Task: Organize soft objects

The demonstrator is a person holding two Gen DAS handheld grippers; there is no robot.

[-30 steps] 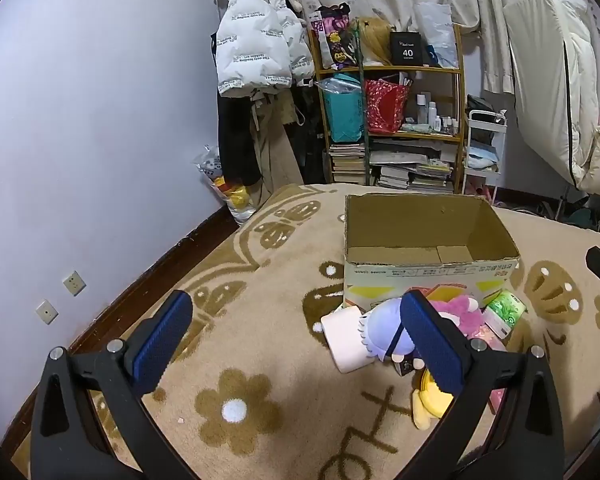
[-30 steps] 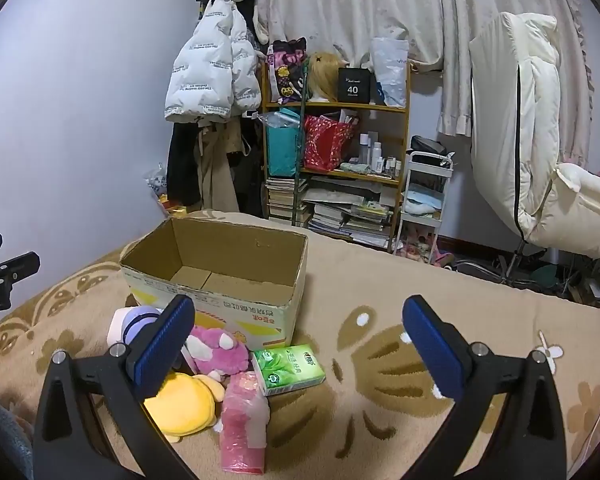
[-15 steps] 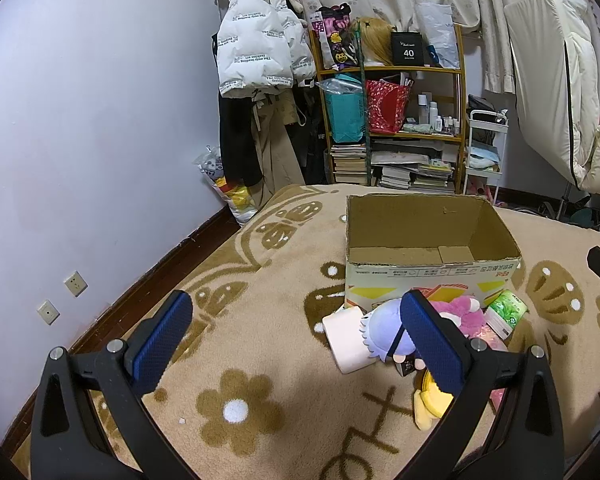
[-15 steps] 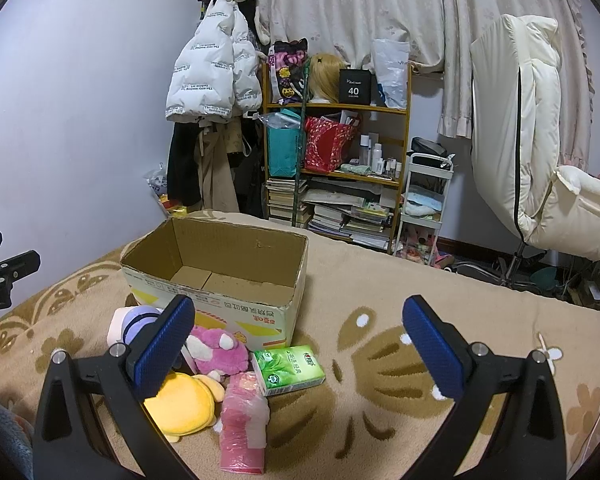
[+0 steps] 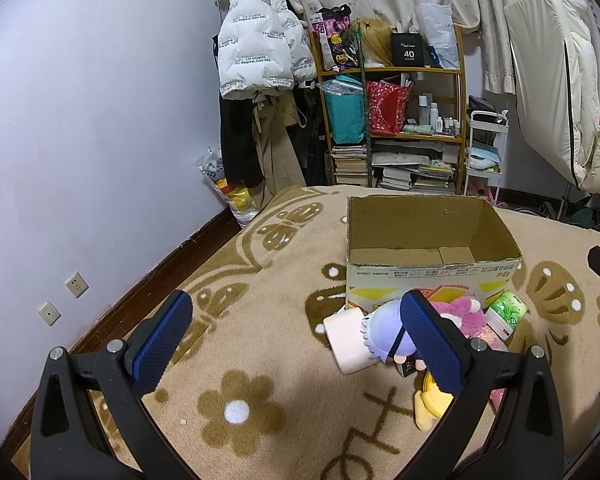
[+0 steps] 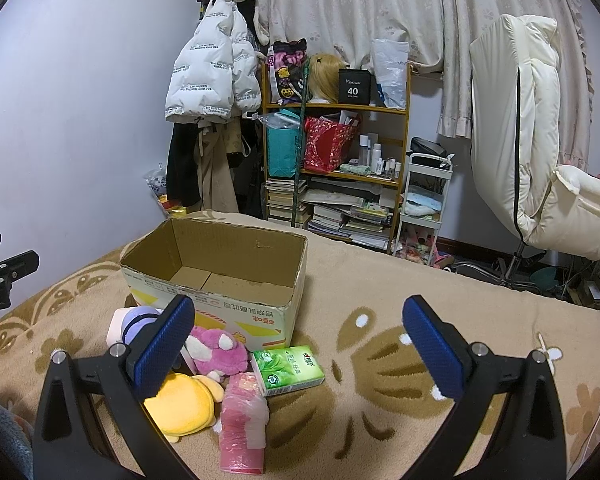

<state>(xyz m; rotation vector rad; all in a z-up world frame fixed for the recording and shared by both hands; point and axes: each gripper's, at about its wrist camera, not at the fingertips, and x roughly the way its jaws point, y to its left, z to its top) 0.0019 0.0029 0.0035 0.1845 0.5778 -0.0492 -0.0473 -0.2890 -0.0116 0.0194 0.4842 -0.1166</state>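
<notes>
Open brown cardboard box point(image 6: 216, 276): empty, on the patterned beige blanket point(image 6: 380, 360), presumably the receptacle. Heaped against its front, likely staged for loading: pink plush toy point(image 6: 220, 354), yellow plush toy point(image 6: 184, 404), lilac-haired doll point(image 5: 384, 334), green tissue pack point(image 6: 288, 369), pink wrapped roll point(image 6: 242, 424). Left gripper point(image 5: 296, 340), right gripper point(image 6: 296, 342): jaws wide apart, holding nothing, hovering short of the heap.

Left tongs' finger point(image 5: 432, 346) hides most of the yellow plush point(image 5: 430, 404).
</notes>
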